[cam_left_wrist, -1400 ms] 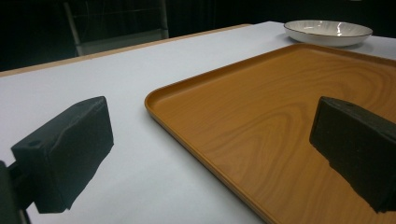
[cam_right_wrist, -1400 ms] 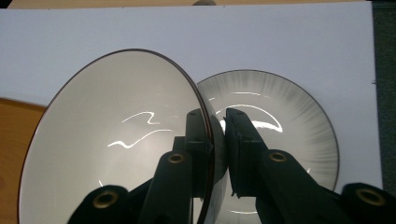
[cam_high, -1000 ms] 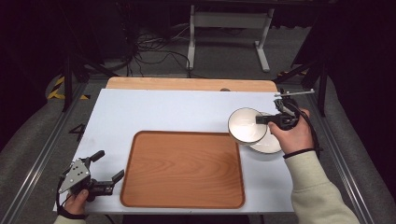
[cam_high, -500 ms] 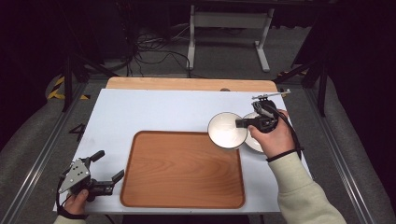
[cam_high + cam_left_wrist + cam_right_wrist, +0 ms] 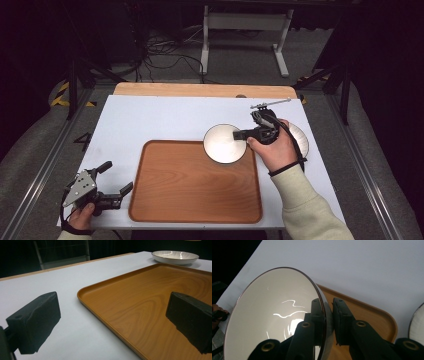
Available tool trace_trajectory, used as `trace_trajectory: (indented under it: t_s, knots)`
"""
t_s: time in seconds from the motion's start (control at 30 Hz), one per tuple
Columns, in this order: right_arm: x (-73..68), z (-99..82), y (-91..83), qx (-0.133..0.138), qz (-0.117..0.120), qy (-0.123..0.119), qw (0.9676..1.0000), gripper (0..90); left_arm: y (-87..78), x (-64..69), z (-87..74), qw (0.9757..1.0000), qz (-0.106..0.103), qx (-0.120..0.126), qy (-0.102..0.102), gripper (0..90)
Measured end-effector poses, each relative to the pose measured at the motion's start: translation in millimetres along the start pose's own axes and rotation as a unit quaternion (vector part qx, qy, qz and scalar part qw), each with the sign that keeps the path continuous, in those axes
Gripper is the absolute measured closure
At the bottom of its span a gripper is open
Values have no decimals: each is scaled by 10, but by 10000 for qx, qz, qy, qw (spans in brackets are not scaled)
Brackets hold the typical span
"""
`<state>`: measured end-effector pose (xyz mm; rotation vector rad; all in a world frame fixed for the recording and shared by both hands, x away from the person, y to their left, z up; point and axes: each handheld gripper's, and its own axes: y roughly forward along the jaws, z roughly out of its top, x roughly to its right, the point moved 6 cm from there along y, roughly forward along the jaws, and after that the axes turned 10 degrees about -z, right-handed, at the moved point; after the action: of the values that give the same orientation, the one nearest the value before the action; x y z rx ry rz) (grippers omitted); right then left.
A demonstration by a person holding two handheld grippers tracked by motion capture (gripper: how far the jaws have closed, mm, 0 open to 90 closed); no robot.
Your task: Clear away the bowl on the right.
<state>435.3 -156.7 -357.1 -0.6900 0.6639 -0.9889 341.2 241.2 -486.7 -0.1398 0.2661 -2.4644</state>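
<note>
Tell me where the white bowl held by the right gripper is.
In the high view, the white bowl hangs over the far right corner of the wooden tray, its rim pinched in the right gripper, with a second bowl on the table beside it.

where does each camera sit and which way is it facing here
High view: above the person's side, looking forward and down at the table; both forearms and hands show.
Left gripper view: on the left gripper, low, looking across the wooden tray toward a white plate; open jaws show.
Right gripper view: on the right gripper, clamped on a white bowl.
All three share the tray.
</note>
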Motion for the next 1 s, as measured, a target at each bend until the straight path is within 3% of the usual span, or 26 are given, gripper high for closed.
trace_trajectory:
  t_s: [0.43,1.0]
  knots:
    - [-274,-30,157,-16,417,4,9991,798,-1,0,1,10000,-5,22,2,3]
    - [-403,-313,587,-367,547,57,9978,794,-1,1,2,10000,-16,26,13,3]
